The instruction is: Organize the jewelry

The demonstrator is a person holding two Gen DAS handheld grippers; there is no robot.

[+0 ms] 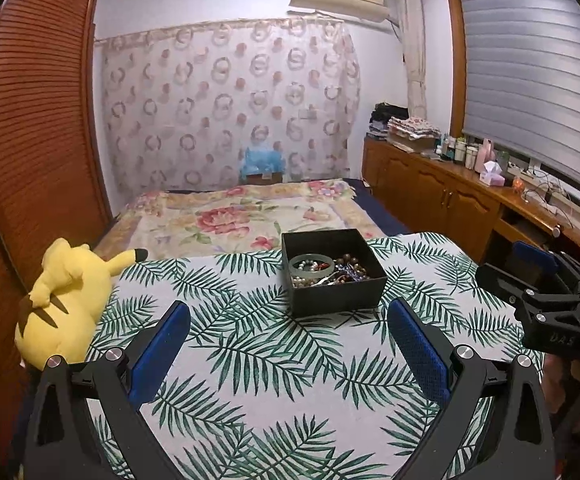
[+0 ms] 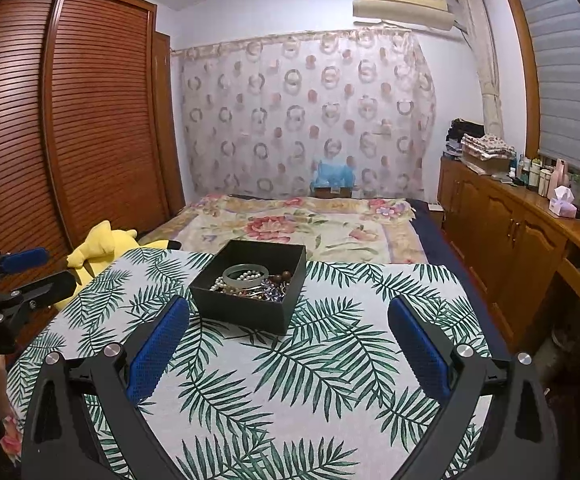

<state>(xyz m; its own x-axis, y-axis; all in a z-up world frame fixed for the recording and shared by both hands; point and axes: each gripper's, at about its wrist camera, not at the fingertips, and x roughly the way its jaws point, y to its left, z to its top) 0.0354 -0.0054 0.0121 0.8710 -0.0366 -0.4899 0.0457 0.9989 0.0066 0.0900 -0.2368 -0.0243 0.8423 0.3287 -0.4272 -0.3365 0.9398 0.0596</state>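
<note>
A black open box stands on the leaf-print cloth; it also shows in the right wrist view. It holds a pale green bangle, pearl beads, brown beads and other tangled jewelry. The bangle lies at the back of the pile. My left gripper is open and empty, just in front of the box. My right gripper is open and empty, in front and to the right of the box. Each gripper shows at the edge of the other's view.
A yellow plush toy lies at the cloth's left edge. A bed with a floral blanket lies behind. A wooden wardrobe stands on the left. A wooden sideboard with bottles and a tissue box runs along the right.
</note>
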